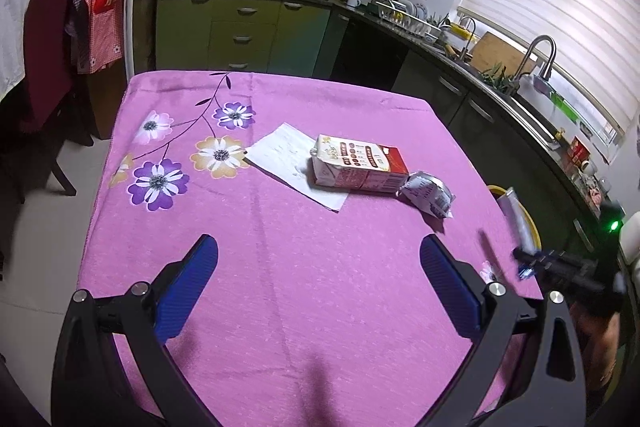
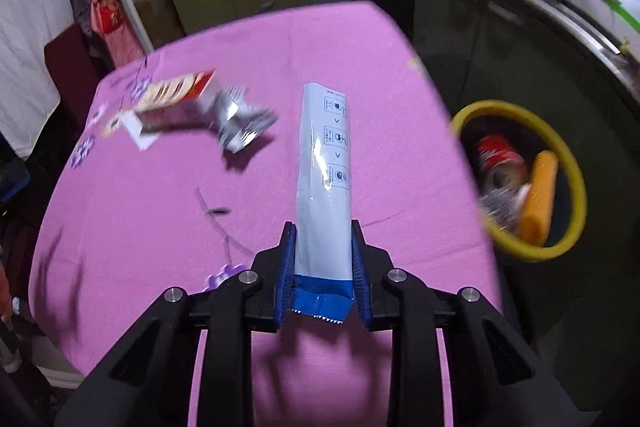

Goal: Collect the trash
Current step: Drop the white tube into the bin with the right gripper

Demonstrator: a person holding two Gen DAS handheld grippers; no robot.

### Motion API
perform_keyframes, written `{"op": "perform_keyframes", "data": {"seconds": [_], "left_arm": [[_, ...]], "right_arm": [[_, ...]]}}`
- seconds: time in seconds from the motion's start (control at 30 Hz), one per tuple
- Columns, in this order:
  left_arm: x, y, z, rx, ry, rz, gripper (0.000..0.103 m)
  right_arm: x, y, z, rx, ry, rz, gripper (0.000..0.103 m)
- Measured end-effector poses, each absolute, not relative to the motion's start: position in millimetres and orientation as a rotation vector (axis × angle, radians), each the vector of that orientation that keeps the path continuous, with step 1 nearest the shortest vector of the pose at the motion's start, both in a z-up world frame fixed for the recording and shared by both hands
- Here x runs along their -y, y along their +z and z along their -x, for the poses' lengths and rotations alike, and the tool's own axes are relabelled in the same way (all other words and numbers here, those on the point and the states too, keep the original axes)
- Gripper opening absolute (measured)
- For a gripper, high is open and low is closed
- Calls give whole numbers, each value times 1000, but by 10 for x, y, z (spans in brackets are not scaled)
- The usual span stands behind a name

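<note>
Right tongs (image 2: 323, 281) are clenched on a long white plastic sachet with a blue end (image 2: 324, 183), their blue pads pinching it near that blue end so the packet juts forward over the pink cloth-covered tabletop (image 2: 160, 227). Left tongs (image 1: 320, 287) hang released above the near part of the same cloth, nothing between their blue pads.

Beside the table's right edge, lower than the cloth, stands a round yellow-rimmed bin (image 2: 576, 183); it already holds a red can (image 2: 496, 151), some crumpled foil and an orange cylindrical piece (image 2: 540, 199). The sachet is carried in the air, near the bin but not yet over its mouth.

Still lying on the cloth are a red-and-white cardboard carton on its side (image 1: 358, 165), a crumpled silvery foil wrapper (image 1: 428, 195) touching the carton's end, and a flat white paper napkin (image 1: 288, 159) partly under the carton.

My reading: the step in hand is ferrying one piece of trash to the bin. Next, the right tongs need to swing out past the table edge until the sachet hangs over the opening, then let go. Being long and limp, it could catch on the rim.
</note>
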State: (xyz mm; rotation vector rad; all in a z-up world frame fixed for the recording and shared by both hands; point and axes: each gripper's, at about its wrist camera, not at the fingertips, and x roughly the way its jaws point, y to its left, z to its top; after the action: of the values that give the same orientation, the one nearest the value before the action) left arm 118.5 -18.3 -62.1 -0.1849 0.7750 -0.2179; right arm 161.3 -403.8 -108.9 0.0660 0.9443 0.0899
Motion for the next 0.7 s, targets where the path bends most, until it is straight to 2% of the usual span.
{"op": "perform_keyframes", "data": {"seconds": [0.2, 0.47, 0.53, 0.57, 0.7], "left_arm": [[232, -632, -1191, -780, -226, 184, 96], [354, -692, -1231, -810, -239, 161, 96], [412, -706, -1246, -820, -246, 149, 96], [443, -711, -1255, -825, -251, 142, 96], [603, -738, -1297, -843, -292, 113, 96]], "right_arm": [[4884, -930, -1802, -917, -109, -96, 27], [5719, -1390, -2316, -1053, -263, -139, 28], [5818, -1467, -2387, -1062, -290, -146, 42], [5862, -1482, -2397, -1054, -312, -150, 54], [5865, -1365, -2231, -986, -335, -154, 56]]}}
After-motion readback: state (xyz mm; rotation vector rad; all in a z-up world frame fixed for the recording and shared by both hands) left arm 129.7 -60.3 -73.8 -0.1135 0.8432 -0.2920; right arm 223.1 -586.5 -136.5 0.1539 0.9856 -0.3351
